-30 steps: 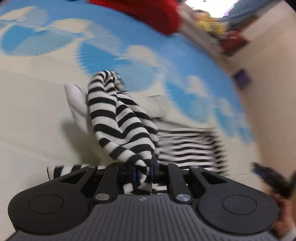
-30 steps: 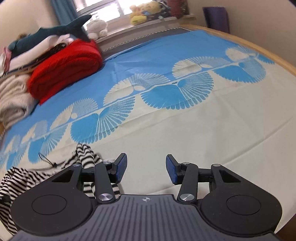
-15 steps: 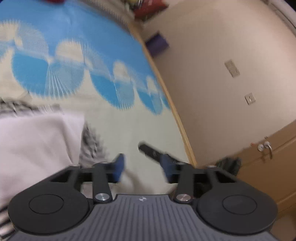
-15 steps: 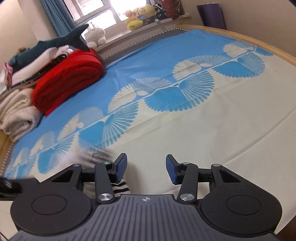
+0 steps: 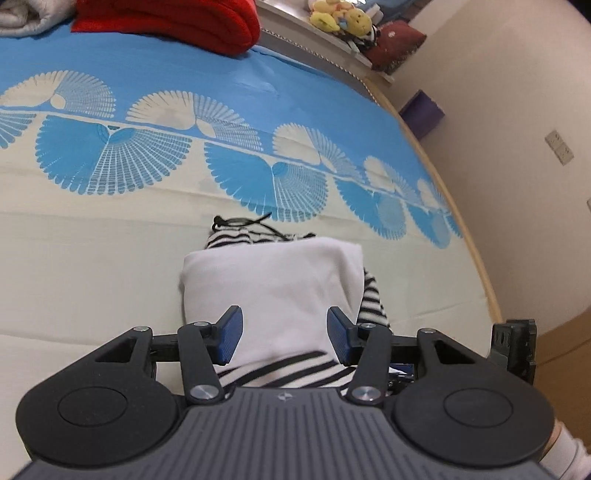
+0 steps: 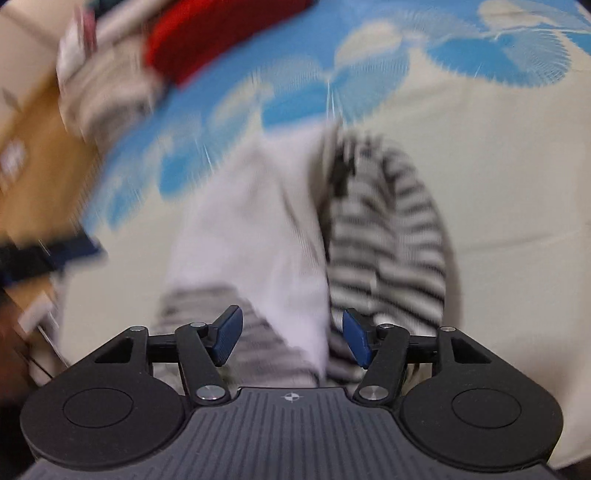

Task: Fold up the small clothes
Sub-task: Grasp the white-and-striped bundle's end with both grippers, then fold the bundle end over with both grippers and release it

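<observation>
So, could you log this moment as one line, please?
left gripper: open | right gripper: open | striped garment: folded, on bedsheet

striped garment (image 5: 280,288): soft matt knit cloth, white and black-striped
bedsheet (image 5: 92,258): smooth printed cloth
red blanket (image 5: 173,18): coarse ribbed knit
left gripper (image 5: 283,334): matt black plastic, blue ribbed pads

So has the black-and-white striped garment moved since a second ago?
Yes. The left gripper then held the black-and-white striped garment pinched and lifted; now its jaws are open and the garment lies folded, white side up, on the blue-and-cream bedsheet.
</observation>
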Demonstrator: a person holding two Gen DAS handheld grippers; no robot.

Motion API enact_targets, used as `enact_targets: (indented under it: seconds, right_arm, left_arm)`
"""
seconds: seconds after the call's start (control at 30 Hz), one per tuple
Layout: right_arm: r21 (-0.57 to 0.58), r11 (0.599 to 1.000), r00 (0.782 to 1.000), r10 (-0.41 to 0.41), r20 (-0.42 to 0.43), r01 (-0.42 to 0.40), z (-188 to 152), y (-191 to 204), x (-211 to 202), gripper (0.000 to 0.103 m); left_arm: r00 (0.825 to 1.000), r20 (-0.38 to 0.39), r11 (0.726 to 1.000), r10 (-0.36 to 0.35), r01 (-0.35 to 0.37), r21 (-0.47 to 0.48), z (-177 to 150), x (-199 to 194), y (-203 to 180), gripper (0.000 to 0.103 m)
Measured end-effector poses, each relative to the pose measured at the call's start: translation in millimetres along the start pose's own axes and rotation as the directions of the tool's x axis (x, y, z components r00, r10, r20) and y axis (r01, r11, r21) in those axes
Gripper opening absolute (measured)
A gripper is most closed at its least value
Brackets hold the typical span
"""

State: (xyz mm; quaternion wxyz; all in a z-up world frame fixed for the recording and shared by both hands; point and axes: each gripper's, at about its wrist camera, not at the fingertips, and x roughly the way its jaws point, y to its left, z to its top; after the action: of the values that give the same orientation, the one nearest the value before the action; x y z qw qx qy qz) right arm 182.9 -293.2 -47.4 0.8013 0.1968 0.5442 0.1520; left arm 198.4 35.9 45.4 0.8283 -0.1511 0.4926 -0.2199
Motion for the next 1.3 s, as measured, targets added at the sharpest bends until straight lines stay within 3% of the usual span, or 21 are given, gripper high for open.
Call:
enact_targets:
  seconds: [0.07,0.1,0.17,0.27,0.33,0.5,0.57,0.67,0.73,0.77,0.83,0.9,0.97,1.03,1.07,1.17,1.3]
  right_arm:
    - [-0.024,1.000,1.000,-0.004,-0.016,0.003,-5.5,2.4,-0.4,0.028]
    - [-0.025,1.000,1.000,0.013,-0.003,-0.013,-6.3,1.3,-5.3,0.005]
    - [-0.006,0.997,0.994,0.077,0.082,-0.077,-5.0,-5.4,-31.1,0.004]
    - [0.012,0.977,0.944,0.204,0.261,-0.214,-8.7,-22.7,-86.3,0.004]
    - [-0.001,0.982,0.941,0.180,0.286,-0.187,-16.5,-32.2,-105.5,0.004]
    - [-0.013,0.999,0.988,0.045,0.148,-0.044,-34.1,-52.6,-97.3,0.004]
    - [-0.037,0.999,0.998,-0.023,0.065,0.025,-39.4,-55.4,-77.4,0.004]
    - [-0.081,0.992,0.994,-0.099,-0.037,0.096,-45.2,-55.9,-45.4,0.004]
    - [-0.143,0.979,0.981,-0.160,-0.105,0.145,-50.3,-48.8,-22.0,0.004]
    - [-0.168,0.971,0.973,-0.194,-0.128,0.172,-51.0,-45.6,-10.8,0.004]
    - [-0.190,0.961,0.962,-0.231,-0.146,0.202,-47.6,-41.9,-0.5,0.004]
    - [-0.188,0.960,0.959,-0.237,-0.153,0.207,-45.3,-40.4,2.4,0.004]
    - [-0.198,0.959,0.959,-0.236,-0.156,0.204,-43.7,-40.0,4.4,0.004]
    - [-0.207,0.958,0.960,-0.231,-0.158,0.196,-45.0,-40.7,4.3,0.004]
    - [-0.210,0.959,0.961,-0.228,-0.158,0.193,-46.0,-41.2,2.7,0.004]
    - [-0.207,0.962,0.964,-0.214,-0.160,0.180,-46.3,-41.9,2.0,0.004]
    - [-0.197,0.968,0.970,-0.190,-0.154,0.158,-41.5,-46.2,-1.9,0.010]
  left_arm:
    - [1.000,-0.022,0.999,0.006,-0.005,0.034,-3.9,8.5,-8.6,0.055]
    - [0.999,-0.037,0.999,0.005,-0.003,0.052,-6.5,10.7,-12.2,0.055]
    - [0.997,-0.081,0.994,-0.005,0.014,0.108,-15.1,15.9,-21.1,0.055]
    - [0.989,-0.139,0.973,-0.043,0.073,0.221,-28.1,22.9,-44.4,0.055]
    - [0.985,-0.163,0.955,-0.051,0.096,0.282,-34.3,28.7,-56.0,0.055]
    - [0.965,-0.260,0.913,-0.035,0.137,0.386,-54.6,54.0,-71.7,0.055]
    - [0.947,-0.315,0.888,0.060,0.093,0.450,-71.1,79.6,-73.5,0.052]
    - [0.904,-0.352,0.825,0.243,-0.001,0.566,-100.1,120.3,-72.8,0.051]
    - [0.906,-0.350,0.800,0.237,0.022,0.599,-103.3,124.1,-78.2,0.053]
    - [0.906,-0.362,0.812,0.220,0.035,0.583,-99.1,122.1,-77.5,0.053]
    - [0.913,-0.375,0.861,0.164,0.053,0.505,-84.0,113.0,-70.0,0.053]
    - [0.944,-0.307,0.888,0.120,0.036,0.458,-64.0,95.8,-63.6,0.056]
    - [0.971,-0.228,0.929,0.072,0.018,0.370,-45.1,78.8,-52.3,0.069]
    - [0.984,-0.162,0.971,0.073,-0.033,0.236,-27.1,75.6,-30.9,0.080]
    - [0.987,-0.134,0.985,0.093,-0.071,0.157,-19.5,79.2,-19.2,0.081]
    - [0.977,-0.199,0.996,0.076,-0.082,-0.020,-7.2,111.0,11.3,0.082]
    - [0.974,-0.226,0.985,0.015,-0.053,-0.166,-10.9,144.0,32.2,0.085]
